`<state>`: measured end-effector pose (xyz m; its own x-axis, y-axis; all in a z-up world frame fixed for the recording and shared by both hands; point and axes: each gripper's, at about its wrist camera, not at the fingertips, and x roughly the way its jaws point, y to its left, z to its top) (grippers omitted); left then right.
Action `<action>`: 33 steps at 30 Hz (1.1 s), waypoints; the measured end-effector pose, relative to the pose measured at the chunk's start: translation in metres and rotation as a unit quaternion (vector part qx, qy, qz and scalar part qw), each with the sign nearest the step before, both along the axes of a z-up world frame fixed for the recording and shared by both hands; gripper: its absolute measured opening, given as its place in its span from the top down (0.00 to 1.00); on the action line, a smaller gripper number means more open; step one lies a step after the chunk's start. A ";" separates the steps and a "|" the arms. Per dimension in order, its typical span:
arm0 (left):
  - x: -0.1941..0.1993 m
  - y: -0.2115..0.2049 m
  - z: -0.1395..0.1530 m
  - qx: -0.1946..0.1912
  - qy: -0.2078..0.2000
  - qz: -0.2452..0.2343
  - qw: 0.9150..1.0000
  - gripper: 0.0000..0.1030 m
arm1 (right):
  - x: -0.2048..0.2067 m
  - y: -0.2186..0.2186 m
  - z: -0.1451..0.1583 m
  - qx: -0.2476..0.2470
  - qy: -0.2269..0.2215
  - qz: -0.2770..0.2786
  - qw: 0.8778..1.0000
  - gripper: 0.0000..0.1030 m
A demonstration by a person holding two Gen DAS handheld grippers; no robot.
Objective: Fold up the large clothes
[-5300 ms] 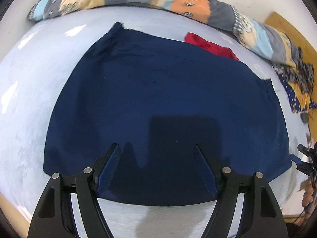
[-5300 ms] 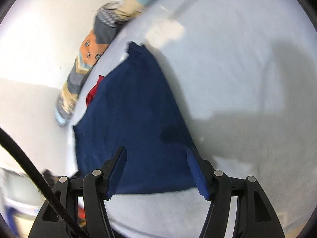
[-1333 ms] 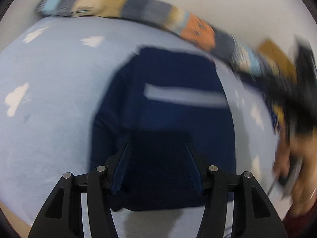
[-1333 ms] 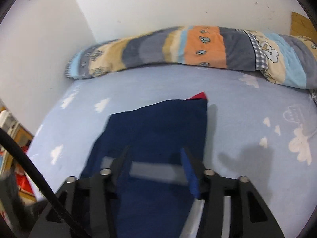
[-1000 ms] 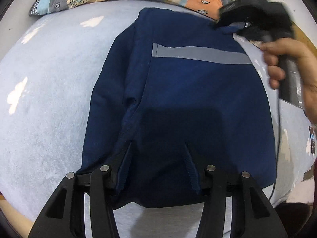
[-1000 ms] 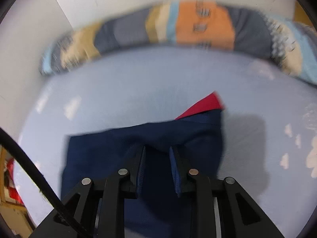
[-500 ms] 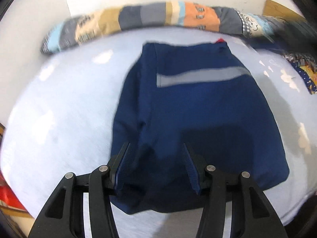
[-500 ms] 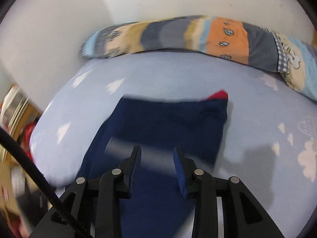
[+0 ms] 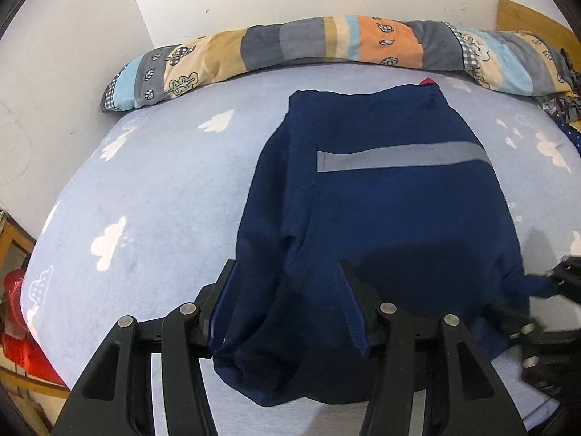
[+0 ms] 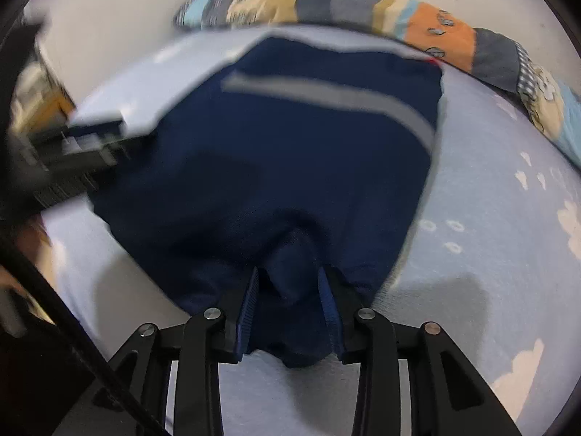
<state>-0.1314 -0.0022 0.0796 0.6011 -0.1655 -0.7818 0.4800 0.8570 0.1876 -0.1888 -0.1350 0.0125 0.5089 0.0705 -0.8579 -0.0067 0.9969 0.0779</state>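
Navy garment lengthwise toward bolster, left gripper jaws spread, right gripper jaws just widening around near hem

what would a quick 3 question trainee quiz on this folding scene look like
1. True or false: the grey stripe lies on the navy garment.
2. What lies along the wall behind the bed sheet? A) patchwork bolster B) folded towel C) laptop
3. Fill in: cloth at the garment's near edge is bunched between the fingers of the right ____.

Key: 1 true; 2 A; 3 tool.
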 end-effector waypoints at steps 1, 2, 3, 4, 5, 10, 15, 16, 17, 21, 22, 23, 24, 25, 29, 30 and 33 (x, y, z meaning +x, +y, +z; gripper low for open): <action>0.000 0.001 0.001 -0.002 -0.001 0.000 1.000 0.49 | 0.002 0.000 -0.001 -0.001 0.003 0.001 1.000 0.63; 0.000 0.001 0.002 -0.003 -0.003 0.002 1.000 0.49 | 0.004 -0.001 0.001 0.004 0.010 -0.002 1.000 0.62; 0.000 0.002 0.004 -0.006 -0.005 0.003 1.000 0.49 | 0.007 -0.003 0.007 0.012 0.019 -0.002 1.000 0.62; 0.000 0.003 0.005 -0.008 -0.007 0.002 1.000 0.49 | 0.008 -0.007 0.019 0.025 0.014 -0.002 1.000 0.62; -0.001 0.003 0.007 -0.009 -0.011 0.002 1.000 0.49 | 0.009 -0.010 0.030 0.039 0.002 -0.001 0.999 0.62; 0.001 0.001 0.013 -0.013 -0.018 0.004 1.000 0.49 | 0.053 -0.026 0.093 0.037 -0.058 -0.010 0.998 0.62; 0.000 0.002 0.016 -0.012 -0.028 0.006 1.000 0.49 | 0.139 -0.025 0.099 0.048 -0.064 -0.004 0.997 0.62; 0.001 0.002 0.016 -0.011 -0.030 0.006 0.999 0.49 | 0.155 -0.020 0.097 0.053 -0.062 -0.001 0.997 0.62; 0.001 0.003 0.016 -0.011 -0.030 0.008 0.999 0.49 | 0.168 -0.013 0.094 0.050 -0.056 0.001 0.997 0.62; 0.004 0.008 0.017 -0.014 -0.028 0.012 0.999 0.49 | 0.218 0.010 0.074 0.044 -0.032 0.006 0.998 0.62; 0.004 0.009 0.018 -0.014 -0.029 0.013 0.999 0.49 | 0.228 0.014 0.066 0.041 -0.023 0.004 0.999 0.62; 0.004 0.010 0.018 -0.016 -0.029 0.014 0.999 0.49 | 0.236 0.018 0.060 0.038 -0.016 0.003 0.999 0.62; 0.003 0.011 0.019 -0.016 -0.029 0.014 0.999 0.49 | 0.244 0.021 0.053 0.031 -0.006 0.004 0.999 0.62; 0.003 0.012 0.019 -0.017 -0.030 0.014 0.999 0.49 | 0.251 0.023 0.046 0.025 0.003 0.003 1.000 0.62; 0.003 0.014 0.020 -0.016 -0.031 0.015 0.999 0.49 | 0.262 0.026 0.023 0.024 0.025 0.001 0.999 0.61; 0.003 0.014 0.020 -0.016 -0.031 0.016 0.999 0.49 | 0.263 0.025 0.021 0.025 0.026 0.001 0.999 0.61; 0.003 0.014 0.022 -0.020 -0.030 0.018 0.999 0.49 | 0.262 0.023 0.021 0.028 0.027 0.002 0.999 0.61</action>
<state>-0.1286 0.0118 0.1015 0.6535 -0.1725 -0.7370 0.4371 0.8809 0.1814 0.0734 -0.1119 0.0336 0.4615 0.1219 -0.8787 -0.0053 0.9909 0.1347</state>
